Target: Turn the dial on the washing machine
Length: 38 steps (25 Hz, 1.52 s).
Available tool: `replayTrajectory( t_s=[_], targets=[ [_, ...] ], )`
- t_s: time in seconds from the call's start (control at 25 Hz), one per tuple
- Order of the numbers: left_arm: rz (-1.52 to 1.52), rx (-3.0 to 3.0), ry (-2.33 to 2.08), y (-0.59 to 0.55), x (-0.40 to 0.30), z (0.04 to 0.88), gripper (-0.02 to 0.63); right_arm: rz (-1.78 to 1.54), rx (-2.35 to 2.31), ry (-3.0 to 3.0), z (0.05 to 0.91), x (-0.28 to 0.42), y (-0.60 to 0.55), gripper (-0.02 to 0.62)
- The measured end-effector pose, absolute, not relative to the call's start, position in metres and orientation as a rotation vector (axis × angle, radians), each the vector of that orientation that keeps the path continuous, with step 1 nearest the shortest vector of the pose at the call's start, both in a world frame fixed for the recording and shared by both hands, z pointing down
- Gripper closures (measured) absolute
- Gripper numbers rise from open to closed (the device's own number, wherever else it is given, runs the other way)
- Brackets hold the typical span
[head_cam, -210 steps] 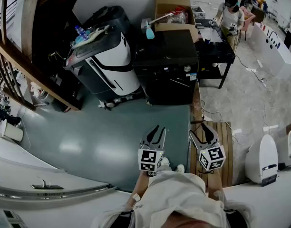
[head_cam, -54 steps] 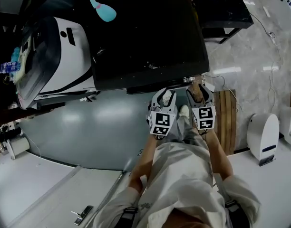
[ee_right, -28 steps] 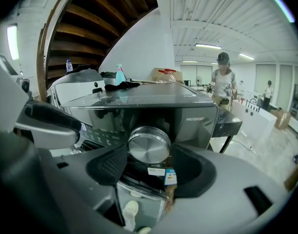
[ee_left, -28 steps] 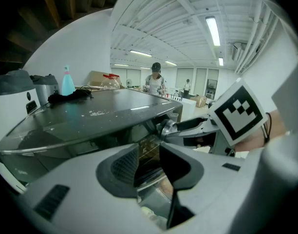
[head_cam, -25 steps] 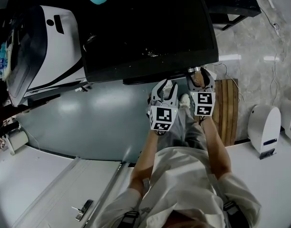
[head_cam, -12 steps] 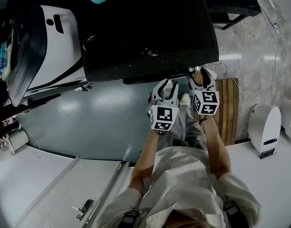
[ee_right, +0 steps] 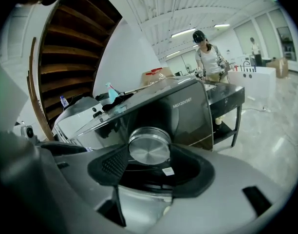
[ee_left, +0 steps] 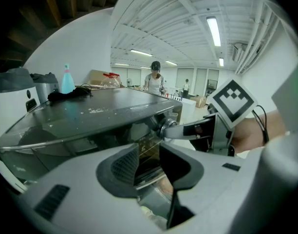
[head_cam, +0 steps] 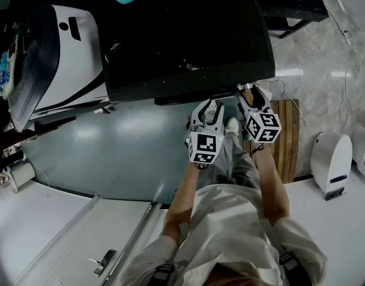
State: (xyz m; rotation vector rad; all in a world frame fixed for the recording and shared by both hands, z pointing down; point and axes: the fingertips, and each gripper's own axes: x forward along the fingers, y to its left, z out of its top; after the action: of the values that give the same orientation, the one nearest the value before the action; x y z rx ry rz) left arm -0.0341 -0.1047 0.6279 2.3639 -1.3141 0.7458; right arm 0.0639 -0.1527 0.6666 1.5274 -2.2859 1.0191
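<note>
Dial (ee_right: 149, 148) — silver, on washing machine (head_cam: 188, 34) front, squarely between right gripper (head_cam: 250, 93) jaws, pads clamped on its rim. Left gripper (ee_left: 148, 156) just beside, jaws slightly parted — empty.

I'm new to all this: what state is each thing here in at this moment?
right gripper, shut on the dial.
left gripper, open, nothing between its jaws.
dial, clamped by the right gripper; its setting can't be read.
washing machine, upright; whether it runs can't be told.
spray bottle, standing upright.
</note>
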Motion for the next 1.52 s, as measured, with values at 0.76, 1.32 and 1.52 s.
replayTrajectory(
  t_s=[0.76,1.32,1.52],
  targets=[
    [0.747,2.362,-1.314,-0.1002,-0.0304,0.6281,0.479,1.424,1.536,-2.365,0.668,0.0675,-0.1537,0.325],
    [0.752,2.365,-1.303,-0.1006,-0.0276,0.6301,0.479,1.756,1.55,-2.376,0.6721,0.0714,-0.1533,0.325],
    [0.753,2.368,-1.294,-0.0997,-0.0263,0.6301,0.479,1.878,1.558,-2.368,0.67,0.0704,-0.1532,0.325]
  ],
)
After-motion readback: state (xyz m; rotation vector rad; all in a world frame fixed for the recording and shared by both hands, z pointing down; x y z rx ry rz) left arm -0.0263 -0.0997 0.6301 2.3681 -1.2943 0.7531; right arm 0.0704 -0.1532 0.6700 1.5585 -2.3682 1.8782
